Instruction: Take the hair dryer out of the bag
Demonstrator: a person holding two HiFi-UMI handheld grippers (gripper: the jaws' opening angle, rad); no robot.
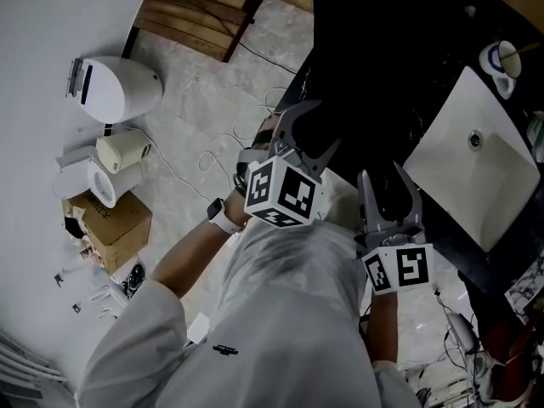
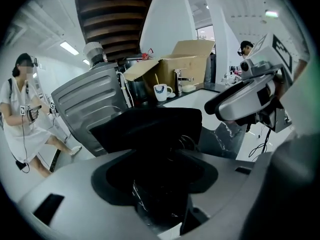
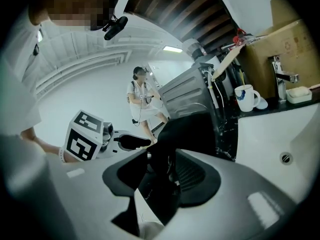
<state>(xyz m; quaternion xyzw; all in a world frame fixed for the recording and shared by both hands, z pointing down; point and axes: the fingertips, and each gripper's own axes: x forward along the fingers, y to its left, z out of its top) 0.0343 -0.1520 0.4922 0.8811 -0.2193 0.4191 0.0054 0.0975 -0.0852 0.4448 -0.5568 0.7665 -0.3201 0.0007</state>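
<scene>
Standing at a dark surface (image 1: 463, 257), a person holds a hand-held gripper in each hand over its near edge. The left hand-held gripper (image 1: 306, 138) has its jaws wide apart. Its own view shows the black bag (image 2: 145, 126) just ahead of them, with the pads off the fabric. The right hand-held gripper (image 1: 388, 189) sits just right of it, jaws also apart. In its view a fold of the bag stands up between them, with neither pad seen pressing on it. The bag lies on the surface between the two, left of the white sink (image 1: 459, 143). The hair dryer cannot be picked out: only dark fabric and something shiny in the bag's mouth show. A mug (image 1: 501, 58) stands at the far side of the sink. On the floor to the left lie a white rounded appliance (image 1: 119, 87), a cardboard box (image 1: 119, 223) and, farther off, a wooden pallet (image 1: 200, 11). Another person in white (image 2: 22, 119) stands well off in the room
</scene>
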